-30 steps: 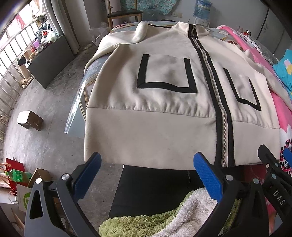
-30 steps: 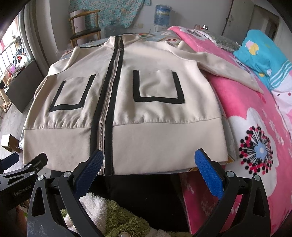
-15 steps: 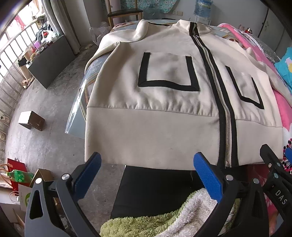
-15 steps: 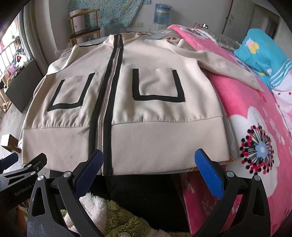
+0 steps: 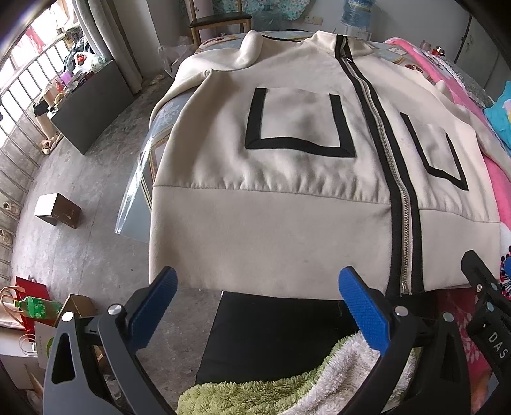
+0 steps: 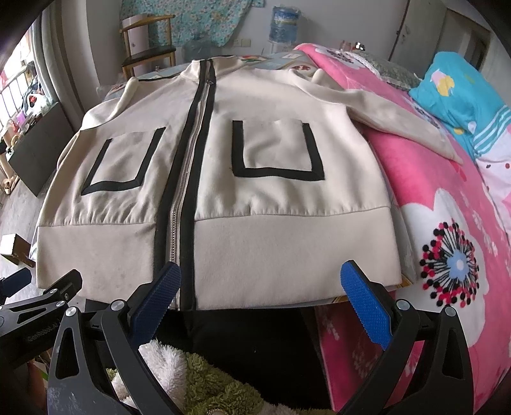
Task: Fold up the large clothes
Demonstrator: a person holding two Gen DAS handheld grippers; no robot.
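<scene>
A cream zip-up jacket (image 5: 287,204) with black trim and two black-edged pockets lies flat, front up, on a table; it also shows in the right wrist view (image 6: 271,198). Its hem faces me and its zipper (image 6: 185,172) is closed. Its right sleeve (image 6: 399,118) stretches onto the pink blanket. My left gripper (image 5: 258,300) is open and empty just short of the hem, left of the zipper. My right gripper (image 6: 262,287) is open and empty at the hem, right of the zipper.
A pink flowered blanket (image 6: 447,223) covers the bed on the right, with a blue pillow (image 6: 463,92). A wooden chair (image 6: 147,51) and a water bottle (image 6: 282,24) stand behind the table. A small box (image 5: 57,210) and bags (image 5: 28,306) lie on the floor at left.
Both grippers have moved slightly forward toward the jacket's hem. Their jaws stay open and the jacket has not moved.
</scene>
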